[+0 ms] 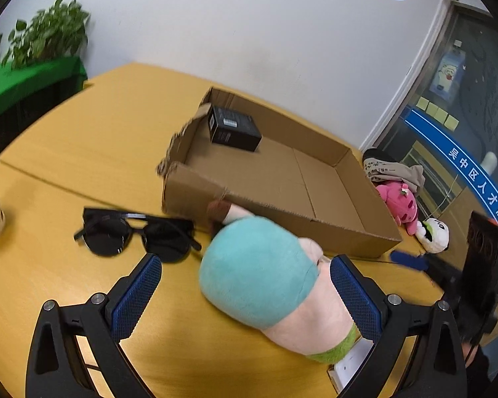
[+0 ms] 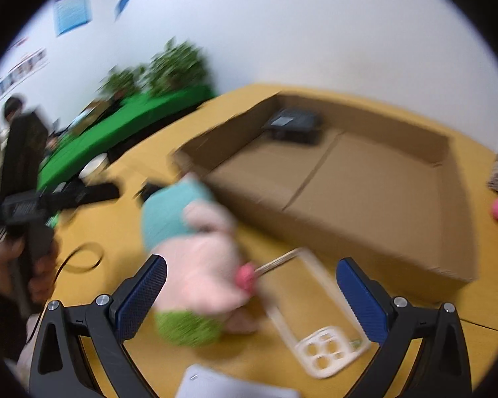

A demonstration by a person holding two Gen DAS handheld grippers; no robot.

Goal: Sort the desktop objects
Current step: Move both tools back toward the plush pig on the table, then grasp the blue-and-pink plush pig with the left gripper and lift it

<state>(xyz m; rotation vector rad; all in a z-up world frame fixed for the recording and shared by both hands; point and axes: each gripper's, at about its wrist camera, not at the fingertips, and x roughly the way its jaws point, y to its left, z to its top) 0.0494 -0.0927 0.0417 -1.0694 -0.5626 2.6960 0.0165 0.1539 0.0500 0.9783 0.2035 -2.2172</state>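
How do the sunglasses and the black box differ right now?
The sunglasses lie on the bare desk, outside the carton; the black box already sits inside it, in a far corner. The sunglasses are flat and open-framed with round dark lenses; the box is a solid block with printing on its sides. The sunglasses lie just ahead of the left gripper; the box lies farther off. Both are black.

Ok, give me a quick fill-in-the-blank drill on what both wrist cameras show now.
1. The only item inside the cardboard box is a small ____ box.
2. The sunglasses lie on the ____, outside the cardboard box.
3. The plush toy between the left gripper fingers wears a ____ cap.
4. Between the right gripper fingers, beside the plush toy, lies a clear ____ case.

Missing words: black; table; teal; phone
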